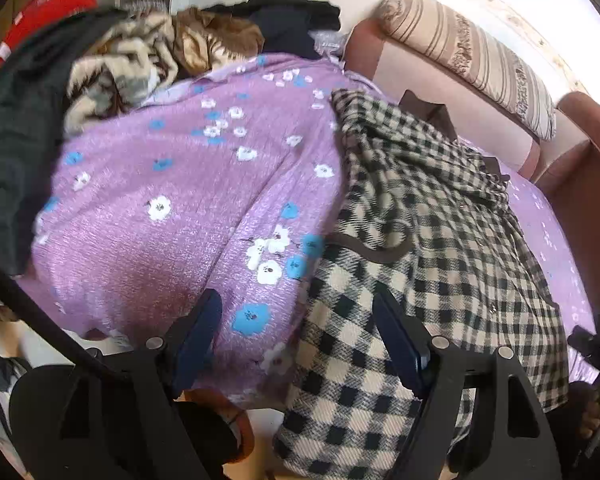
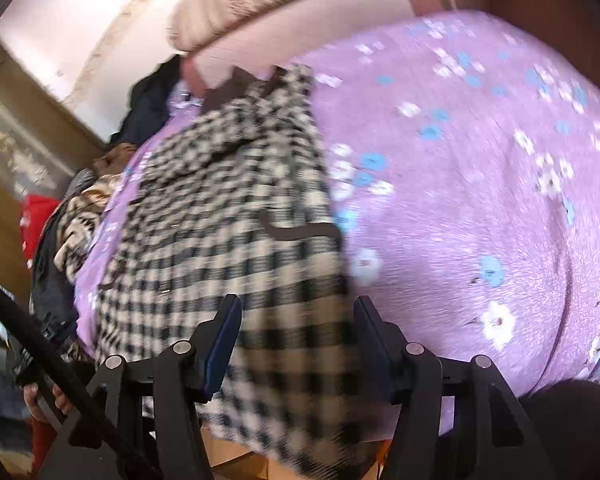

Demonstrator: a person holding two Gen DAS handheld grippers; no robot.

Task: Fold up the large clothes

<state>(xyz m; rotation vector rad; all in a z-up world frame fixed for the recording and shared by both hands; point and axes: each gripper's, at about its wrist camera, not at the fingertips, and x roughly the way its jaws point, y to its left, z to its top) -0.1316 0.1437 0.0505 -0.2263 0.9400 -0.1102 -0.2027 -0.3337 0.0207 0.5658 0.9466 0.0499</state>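
Note:
A large black-and-cream checked coat (image 1: 432,240) with brown trim lies lengthwise on a bed with a purple flowered sheet (image 1: 172,200). Its hem hangs over the bed's near edge. My left gripper (image 1: 298,300) is open above the coat's left hem edge, holding nothing. In the right wrist view the same coat (image 2: 236,216) lies on the sheet (image 2: 480,184). My right gripper (image 2: 296,308) is open above the coat's hem near its right edge, holding nothing. The other gripper and hand (image 1: 596,380) show at the right edge of the left wrist view.
A pile of other clothes, striped brown (image 1: 124,72) and dark ones (image 1: 292,20), lies at the bed's far left. A pink headboard (image 1: 440,80) with a striped pillow (image 1: 472,56) stands behind the coat. A dark garment (image 1: 8,140) hangs at the left.

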